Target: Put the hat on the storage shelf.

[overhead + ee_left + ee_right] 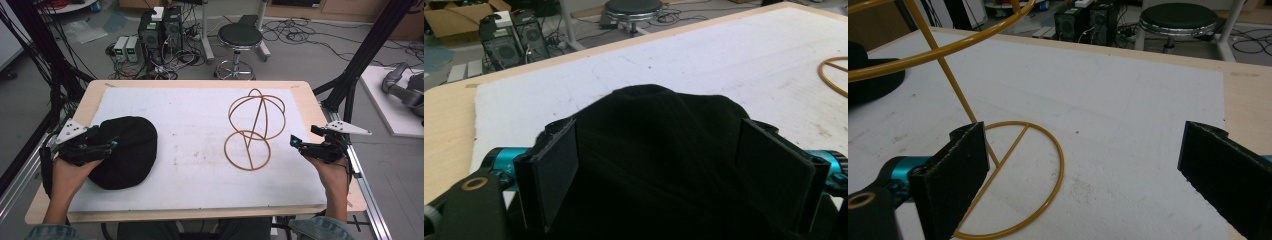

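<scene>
A black knit hat [125, 150] lies on the left of the white mat [195, 165]. My left gripper [112, 145] is at its left edge, open. In the left gripper view the hat [659, 165] bulges up between the two wide-apart jaws of that gripper [659, 127]. A yellow wire hat stand [255, 127], made of a hooped top on a slanted rod and a flat ring base, stands right of centre. My right gripper [292, 141] hovers just right of the base, open with nothing in it. In the right gripper view the base ring [1063, 162] lies ahead of the left jaw of that gripper [1085, 132].
The mat covers a wooden table [90, 100] whose bare edges show all round. Beyond the far edge stand a black stool [240, 37] and computer boxes [160, 27] among floor cables. Black frame posts [350, 75] rise at both sides.
</scene>
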`<state>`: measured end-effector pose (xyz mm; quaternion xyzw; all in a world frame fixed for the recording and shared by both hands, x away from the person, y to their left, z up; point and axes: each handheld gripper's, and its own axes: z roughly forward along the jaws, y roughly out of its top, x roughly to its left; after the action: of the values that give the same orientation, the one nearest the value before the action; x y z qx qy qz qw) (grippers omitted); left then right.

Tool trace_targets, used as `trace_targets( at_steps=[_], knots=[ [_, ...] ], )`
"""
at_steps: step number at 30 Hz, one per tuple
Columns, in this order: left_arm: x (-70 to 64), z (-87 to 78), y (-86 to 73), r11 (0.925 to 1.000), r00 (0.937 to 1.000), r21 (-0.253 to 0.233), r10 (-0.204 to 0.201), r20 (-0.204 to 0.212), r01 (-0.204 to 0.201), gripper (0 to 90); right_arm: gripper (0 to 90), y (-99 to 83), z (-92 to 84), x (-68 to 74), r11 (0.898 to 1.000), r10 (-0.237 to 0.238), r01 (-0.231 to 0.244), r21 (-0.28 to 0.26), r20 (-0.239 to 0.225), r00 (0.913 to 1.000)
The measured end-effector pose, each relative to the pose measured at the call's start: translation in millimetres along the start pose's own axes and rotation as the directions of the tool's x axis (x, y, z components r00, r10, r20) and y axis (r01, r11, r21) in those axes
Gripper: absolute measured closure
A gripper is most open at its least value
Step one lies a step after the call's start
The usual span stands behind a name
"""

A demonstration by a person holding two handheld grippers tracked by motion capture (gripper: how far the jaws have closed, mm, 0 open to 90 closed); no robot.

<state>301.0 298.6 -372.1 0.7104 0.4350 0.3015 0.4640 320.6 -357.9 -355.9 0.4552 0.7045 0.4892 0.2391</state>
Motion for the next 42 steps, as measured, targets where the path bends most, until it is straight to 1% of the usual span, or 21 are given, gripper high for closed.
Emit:
trace_targets(
  at_steps=[2,4,7,9,11,13,17,20,22,28,31,34,37,38,39,41,42],
  knots=[
    [-3.0,-0.9,-1.0,0.9999,1.0000,0.011,0.005,-0.007,-0.005,18.2,5.9,0.6,-0.8,0.3,1.000,-0.001,0.001,-0.007,0.001,1.0000],
    [-5.6,-2.5,-3.2,0.9999,0.9997,0.006,0.011,-0.021,-0.011,18.2,5.9,1.0,-1.1,1.0,1.000,0.000,0.000,-0.009,-0.003,1.0000],
    [-7.2,-4.3,-5.8,0.9999,0.9996,0.009,0.010,-0.025,-0.010,18.3,5.9,1.5,-1.3,1.2,1.000,0.002,-0.002,-0.012,-0.007,1.0000],
    [-9.9,-5.4,-9.3,0.9997,0.9993,0.017,0.017,-0.034,-0.016,18.2,5.9,1.7,-1.8,1.2,1.000,0.004,-0.004,-0.014,-0.009,1.0000],
    [-11.0,-5.2,-10.6,0.9996,0.9992,0.020,0.019,-0.034,-0.019,18.2,5.9,1.9,-2.0,0.7,1.000,0.002,-0.002,-0.015,-0.010,0.9999],
    [-14.4,-2.4,-14.5,0.9992,0.9995,0.036,0.021,-0.024,-0.020,18.0,5.9,2.1,-2.4,0.9,1.000,0.006,-0.006,-0.016,-0.012,0.9999],
    [-15.1,-2.0,-17.3,0.9989,0.9992,0.040,0.024,-0.033,-0.023,17.6,5.8,2.2,-2.7,0.7,1.000,0.010,-0.011,-0.014,-0.013,0.9999],
    [-15.1,-1.6,-19.3,0.9982,0.9984,0.049,0.035,-0.044,-0.033,17.3,5.9,2.3,-3.2,0.3,1.000,0.012,-0.013,-0.017,-0.016,0.9998],
    [-16.1,-0.9,-20.5,0.9978,0.9984,0.056,0.036,-0.043,-0.034,17.2,5.9,2.3,-3.6,-0.1,1.000,0.010,-0.010,-0.018,-0.015,0.9998],
    [-20.0,-0.3,-24.4,0.9967,0.9968,0.069,0.049,-0.063,-0.044,17.5,5.9,2.3,-3.9,-0.1,1.000,0.015,-0.015,-0.020,-0.018,0.9997],
    [-19.1,0.1,-26.2,0.9962,0.9969,0.080,0.040,-0.068,-0.034,20.3,5.9,2.2,-3.8,0.1,1.000,0.017,-0.017,-0.015,-0.016,0.9997],
    [-17.7,0.7,-28.0,0.9959,0.9977,0.088,0.027,-0.062,-0.021,25.8,5.9,2.0,-3.5,-0.1,1.000,0.015,-0.016,-0.016,-0.016,0.9998],
    [-17.4,1.3,-28.8,0.9956,0.9987,0.092,0.025,-0.044,-0.021,33.3,5.9,2.0,-3.6,-0.1,1.000,0.016,-0.016,-0.016,-0.017,0.9997],
    [-17.4,1.3,-28.8,0.9956,0.9987,0.092,0.025,-0.044,-0.021,35.5,5.9,2.1,-3.7,0.0,1.000,0.018,-0.018,-0.017,-0.016,0.9997],
    [-17.3,1.1,-28.9,0.9953,0.9988,0.093,0.031,-0.038,-0.028,37.5,5.9,2.0,-3.8,-0.1,1.000,0.018,-0.019,-0.017,-0.017,0.9997],
    [-17.4,1.1,-28.9,0.9954,0.9992,0.092,0.028,-0.030,-0.025,40.9,5.9,2.0,-3.8,-0.7,1.000,0.012,-0.012,-0.024,-0.016,0.9998],
    [-17.5,1.0,-28.9,0.9957,0.9991,0.089,0.029,-0.030,-0.026,42.3,5.9,1.9,-4.3,-0.6,1.000,0.017,-0.017,-0.022,-0.014,0.9998]
  ],
)
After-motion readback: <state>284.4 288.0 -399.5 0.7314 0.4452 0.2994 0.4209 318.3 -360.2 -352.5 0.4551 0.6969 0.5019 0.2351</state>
